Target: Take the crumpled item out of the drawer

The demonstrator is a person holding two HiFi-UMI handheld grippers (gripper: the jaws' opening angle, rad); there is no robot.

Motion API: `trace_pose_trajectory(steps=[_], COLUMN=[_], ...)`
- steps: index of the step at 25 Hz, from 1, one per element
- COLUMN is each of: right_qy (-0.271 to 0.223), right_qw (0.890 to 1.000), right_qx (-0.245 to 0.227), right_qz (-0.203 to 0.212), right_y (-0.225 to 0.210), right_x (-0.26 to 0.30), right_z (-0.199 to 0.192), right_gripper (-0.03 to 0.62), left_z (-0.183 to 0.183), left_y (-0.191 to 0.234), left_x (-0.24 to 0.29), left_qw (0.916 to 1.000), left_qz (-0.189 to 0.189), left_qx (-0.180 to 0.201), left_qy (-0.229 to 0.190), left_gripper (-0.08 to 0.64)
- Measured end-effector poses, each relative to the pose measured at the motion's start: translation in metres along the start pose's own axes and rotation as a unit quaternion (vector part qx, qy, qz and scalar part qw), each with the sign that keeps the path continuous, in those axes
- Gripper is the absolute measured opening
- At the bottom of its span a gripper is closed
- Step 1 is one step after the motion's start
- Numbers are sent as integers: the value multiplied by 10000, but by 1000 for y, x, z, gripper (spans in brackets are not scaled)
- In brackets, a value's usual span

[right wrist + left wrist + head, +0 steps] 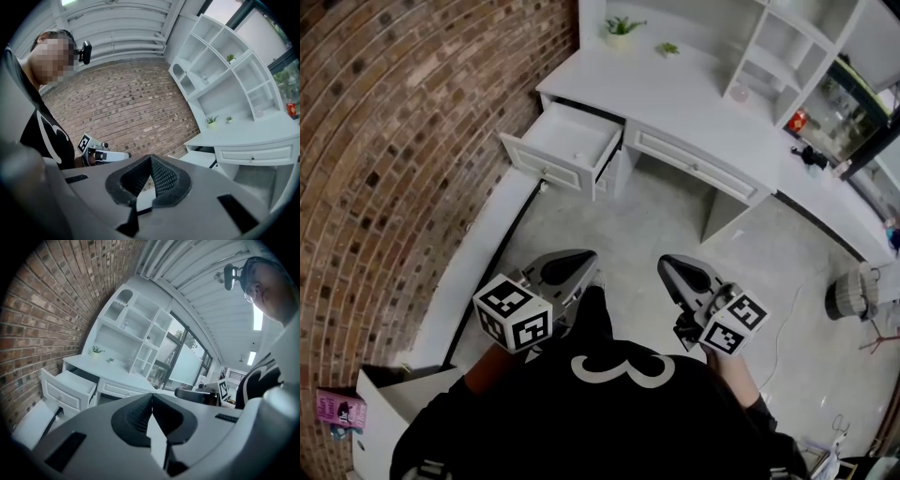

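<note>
Curving down the left side, a red-brown brick wall point(394, 141) meets a pale grey concrete floor point(675, 225). Against it stands a long white wooden desk point(694, 94) topped by a white open shelf unit point(787, 47). The desk's white left drawer point(546, 164) is pulled out. Well short of it, across open floor, the grey left gripper point(586, 255) and grey right gripper point(667, 262) both have their jaws pressed together on nothing. A small green potted plant point(621, 26) sits on the desk. A tiny pale lump point(577, 157) lies inside the drawer, too small to identify.
</note>
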State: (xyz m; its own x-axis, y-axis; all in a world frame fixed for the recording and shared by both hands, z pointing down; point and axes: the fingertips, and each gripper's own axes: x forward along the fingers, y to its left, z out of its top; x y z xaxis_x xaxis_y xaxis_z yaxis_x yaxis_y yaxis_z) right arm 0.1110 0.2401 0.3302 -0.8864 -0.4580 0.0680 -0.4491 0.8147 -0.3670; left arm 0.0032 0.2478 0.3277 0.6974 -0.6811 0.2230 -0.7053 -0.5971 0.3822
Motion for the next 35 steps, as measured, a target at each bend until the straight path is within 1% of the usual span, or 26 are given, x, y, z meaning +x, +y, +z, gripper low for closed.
trace_pose_trajectory(steps=[7, 11, 15, 17, 19, 21, 24, 27, 32, 35], right_qy=[-46, -63, -58, -33, 39, 135, 282, 412, 547, 558], right_qw=[10000, 9998, 9996, 9994, 9992, 9991, 9989, 9987, 9984, 9983], right_qx=[16, 172, 267, 314, 352, 359, 344, 289, 116, 26], right_qz=[24, -34, -100, -140, -174, -188, -176, -103, 74, 143], right_y=[-33, -64, -98, -115, -131, -144, -161, -173, -189, -197], right_x=[29, 51, 75, 89, 104, 118, 141, 166, 206, 224], right_z=[17, 29, 45, 51, 54, 58, 64, 73, 87, 92], right_gripper=[11, 11, 11, 11, 11, 11, 11, 11, 11, 11], left_z=[24, 45, 72, 83, 91, 98, 104, 110, 121, 123], left_y=[38, 67, 97, 117, 136, 155, 182, 212, 260, 286], left_x=[21, 43, 70, 82, 95, 107, 120, 127, 136, 141], left_qw=[9999, 9999, 9999, 9998, 9996, 9995, 9996, 9996, 9990, 9988], left_qz=[72, 136, 14, -6, -31, -52, -28, 75, 292, 442], left_qx=[-41, -59, -32, -99, -206, -263, -266, -263, -335, -192], left_qy=[-67, -57, -125, -176, -183, -162, -61, 7, -59, -3], left_gripper=[3, 4, 5, 7, 36, 83, 127, 184, 220, 243])
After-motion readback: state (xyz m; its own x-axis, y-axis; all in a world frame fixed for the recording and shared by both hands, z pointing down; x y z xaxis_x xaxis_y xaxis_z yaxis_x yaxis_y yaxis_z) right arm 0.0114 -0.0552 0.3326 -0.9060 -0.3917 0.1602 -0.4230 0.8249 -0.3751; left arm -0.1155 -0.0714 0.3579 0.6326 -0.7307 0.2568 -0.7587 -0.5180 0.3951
